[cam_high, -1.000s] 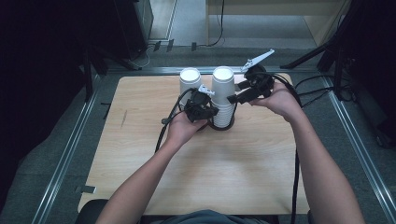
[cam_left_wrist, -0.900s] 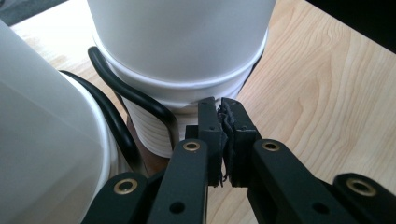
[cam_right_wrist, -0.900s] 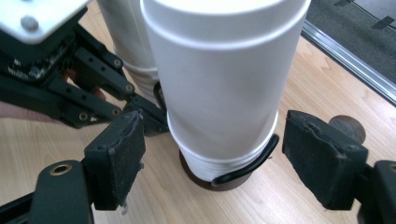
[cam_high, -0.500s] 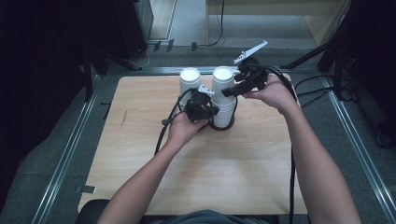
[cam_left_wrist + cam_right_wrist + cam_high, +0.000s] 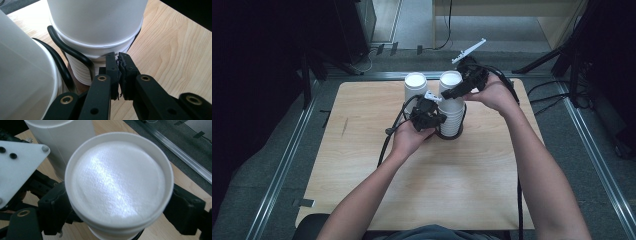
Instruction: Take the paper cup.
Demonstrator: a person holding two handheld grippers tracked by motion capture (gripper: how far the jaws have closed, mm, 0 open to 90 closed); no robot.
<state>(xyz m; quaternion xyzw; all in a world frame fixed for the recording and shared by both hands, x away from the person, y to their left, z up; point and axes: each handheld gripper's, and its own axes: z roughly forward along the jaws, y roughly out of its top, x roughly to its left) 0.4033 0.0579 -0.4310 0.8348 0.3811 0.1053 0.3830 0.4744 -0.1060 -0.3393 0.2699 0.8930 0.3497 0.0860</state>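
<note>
Two stacks of upturned white paper cups stand at the table's far middle, a left stack (image 5: 415,86) and a taller right stack (image 5: 451,107) (image 5: 117,185) set in a black wire holder (image 5: 72,51). My left gripper (image 5: 437,117) (image 5: 118,56) is shut, its tips against the lower rim of the right stack (image 5: 100,27), and I cannot make out anything between its pads. My right gripper (image 5: 453,92) (image 5: 117,205) reaches over the stack's top. Its jaws have just been opening and now stand wide on either side of the top cup, which sits between them unpressed.
The wooden table (image 5: 472,190) stands inside a metal frame (image 5: 282,165). Black cables trail from both grippers across the table and down its right side (image 5: 519,200). The left cup stack (image 5: 62,135) stands close beside the right one.
My right hand has moved toward the far side and slightly up over the right stack, its grey plate now higher in the picture. The left hand and both cup stacks have kept still.
</note>
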